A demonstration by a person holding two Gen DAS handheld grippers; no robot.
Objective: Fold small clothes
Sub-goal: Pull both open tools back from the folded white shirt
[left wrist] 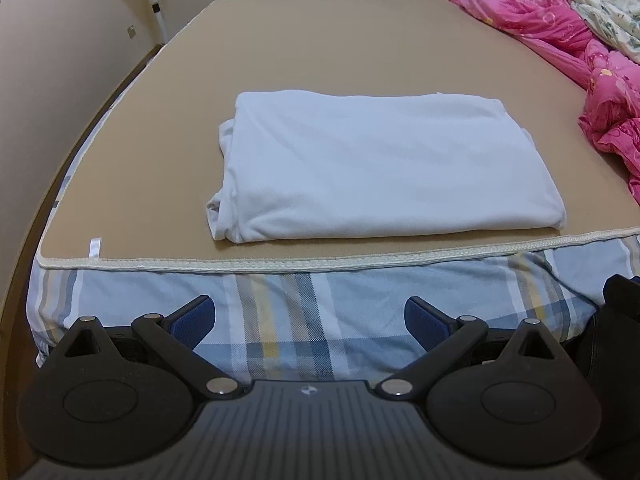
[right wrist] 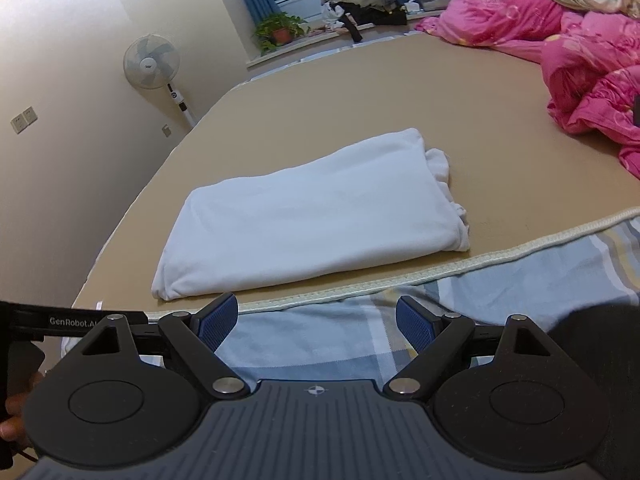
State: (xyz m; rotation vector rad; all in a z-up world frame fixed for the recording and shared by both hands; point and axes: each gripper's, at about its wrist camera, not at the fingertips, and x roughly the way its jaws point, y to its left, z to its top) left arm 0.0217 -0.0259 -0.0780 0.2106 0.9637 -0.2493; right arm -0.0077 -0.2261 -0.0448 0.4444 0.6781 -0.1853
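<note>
Seemingly the folding is all but finished. From the left wrist view, the white garment (left wrist: 352,164) lies as a compact rectangle on the tan mat (left wrist: 320,48) that covers the bed, its near edge just short of the mat's pale braided border (left wrist: 360,254). The top layer is smooth, the right side is a clean rounded fold, and a few loose layers bunch out at the left end. The left tool (left wrist: 310,320) hangs over the plaid sheet (left wrist: 280,300) at the bed's near edge, well back from the cloth, its blue pads spread wide with nothing between them. A heap of pink bedding (left wrist: 560,40) sits apart at the right. From the right wrist view, the same garment (right wrist: 304,216) runs on a slant across the mat (right wrist: 360,92), thick and tidy along its near fold, with the ruffled ends showing at its far right corner. The right tool (right wrist: 318,322) likewise stands wide open and empty above the plaid sheet, just short of the mat's border and not touching the cloth; part of the other handset and a hand (right wrist: 16,412) show at the lower left. Judging by how both tools stand clear, this piece looks done; what may remain is tucking in the bunched end or setting the bundle aside.
</note>
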